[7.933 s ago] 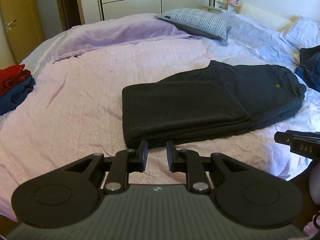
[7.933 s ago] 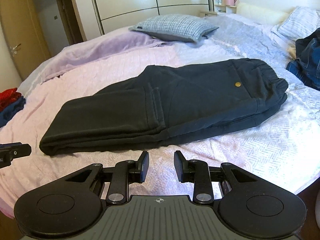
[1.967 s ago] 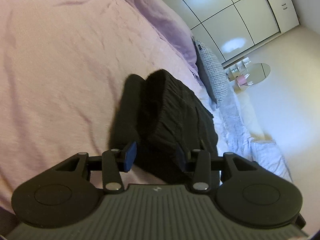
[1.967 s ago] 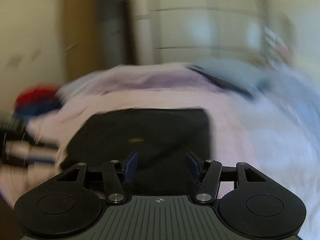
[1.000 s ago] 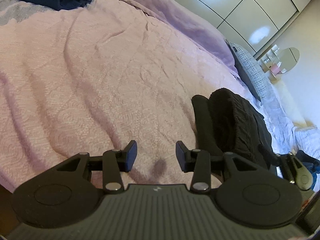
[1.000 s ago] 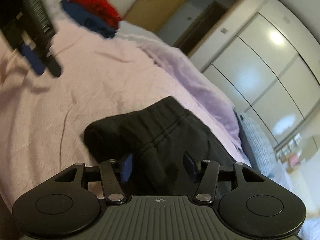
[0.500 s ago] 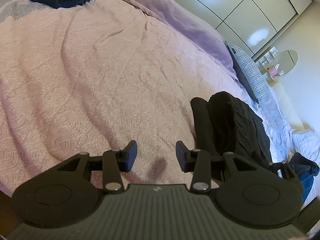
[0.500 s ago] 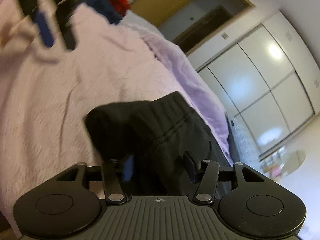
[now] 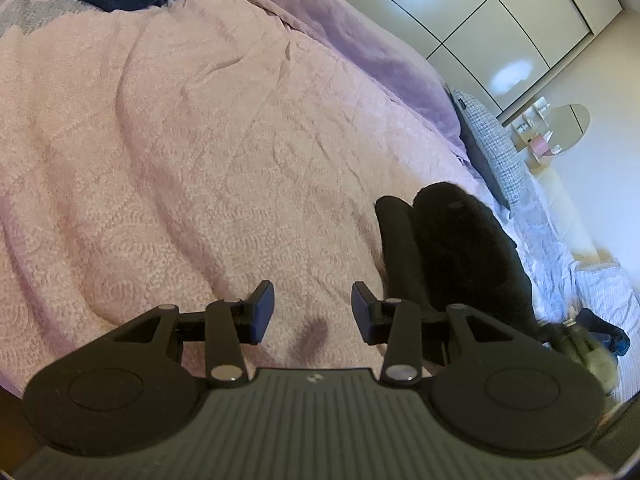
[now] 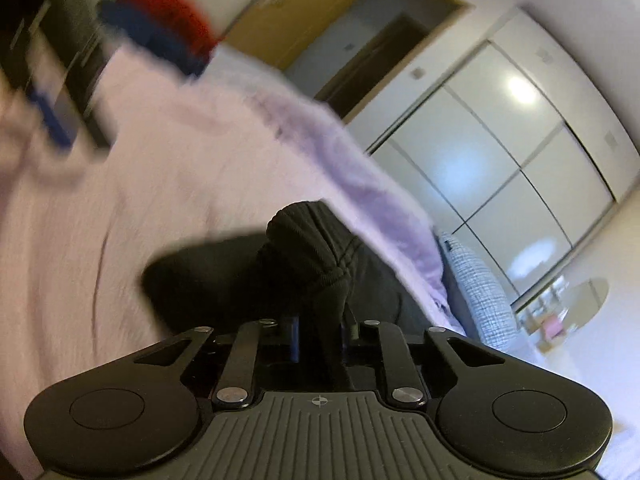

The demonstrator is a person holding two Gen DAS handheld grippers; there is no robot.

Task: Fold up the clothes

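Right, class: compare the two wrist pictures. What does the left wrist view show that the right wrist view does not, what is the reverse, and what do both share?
Only the left wrist view: the left gripper, jaws open over bare bedspread, holding nothing. Only the right wrist view: the right gripper, jaws closing on a bunched fold of the black trousers, and a wooden door. Both share: the trousers, bedspread, red and blue clothes pile, checked pillow and white wardrobe.

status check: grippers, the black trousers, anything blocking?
Right gripper jaws closing on folded black trousers. Left gripper open, empty, beside them over bedspread. Nothing blocking.
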